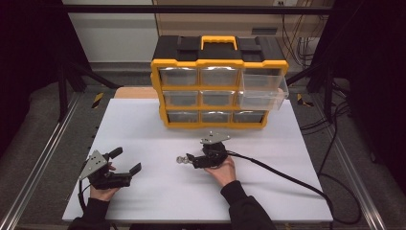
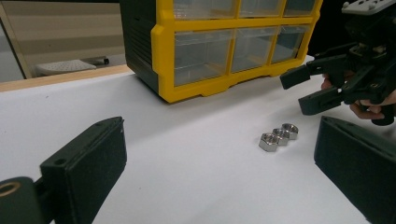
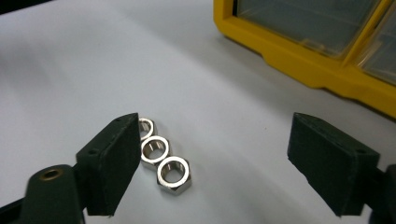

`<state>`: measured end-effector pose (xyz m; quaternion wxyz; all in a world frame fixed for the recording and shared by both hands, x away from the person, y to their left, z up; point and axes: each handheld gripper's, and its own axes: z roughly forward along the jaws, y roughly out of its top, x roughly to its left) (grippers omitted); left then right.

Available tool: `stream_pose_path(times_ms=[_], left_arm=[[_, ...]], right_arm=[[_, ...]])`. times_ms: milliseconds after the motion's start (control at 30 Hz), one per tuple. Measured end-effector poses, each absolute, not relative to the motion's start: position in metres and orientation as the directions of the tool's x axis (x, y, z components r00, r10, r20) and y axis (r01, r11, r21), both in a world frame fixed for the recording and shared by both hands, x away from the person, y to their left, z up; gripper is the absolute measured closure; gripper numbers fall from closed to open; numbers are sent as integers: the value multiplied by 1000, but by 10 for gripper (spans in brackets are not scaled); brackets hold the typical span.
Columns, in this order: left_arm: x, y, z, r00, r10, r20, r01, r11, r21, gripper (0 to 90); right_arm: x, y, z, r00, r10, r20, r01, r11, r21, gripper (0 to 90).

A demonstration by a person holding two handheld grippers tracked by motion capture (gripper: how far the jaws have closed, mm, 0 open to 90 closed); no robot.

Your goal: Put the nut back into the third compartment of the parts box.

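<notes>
Right gripper [image 3: 212, 168] is hovering with jaws spread around three nuts [image 3: 161, 156], gripping nothing; the yellow plastic organizer [image 1: 218, 88] is standing behind on the white table [image 1: 143, 124], one clear drawer [image 1: 263, 86] pulled out, contents unclear; the shiny steel hex nuts are lying touching in a row; left gripper [image 1: 127, 160] is resting spread, empty.

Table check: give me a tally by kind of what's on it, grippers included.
Hex nuts: 3, in a touching row
Yellow drawer cabinet: 1, with two right-hand drawers pulled out
Left gripper: 1, open
Right gripper: 1, open, with the nuts between its jaws
Total: 6
</notes>
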<state>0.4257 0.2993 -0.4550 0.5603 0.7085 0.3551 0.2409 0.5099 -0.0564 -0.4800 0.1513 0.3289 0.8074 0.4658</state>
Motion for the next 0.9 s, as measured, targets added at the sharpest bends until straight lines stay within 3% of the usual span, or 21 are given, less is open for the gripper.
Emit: stream_pose_path(times_ms=[667, 900], left_arm=[[426, 298, -456, 634, 772, -52, 238, -131, 962, 25], [426, 298, -456, 633, 772, -52, 237, -130, 963, 27]], right_arm=[[508, -50, -497, -808, 577, 116, 434, 450, 780, 584], [507, -45, -498, -817, 569, 96, 420, 472, 775, 633]])
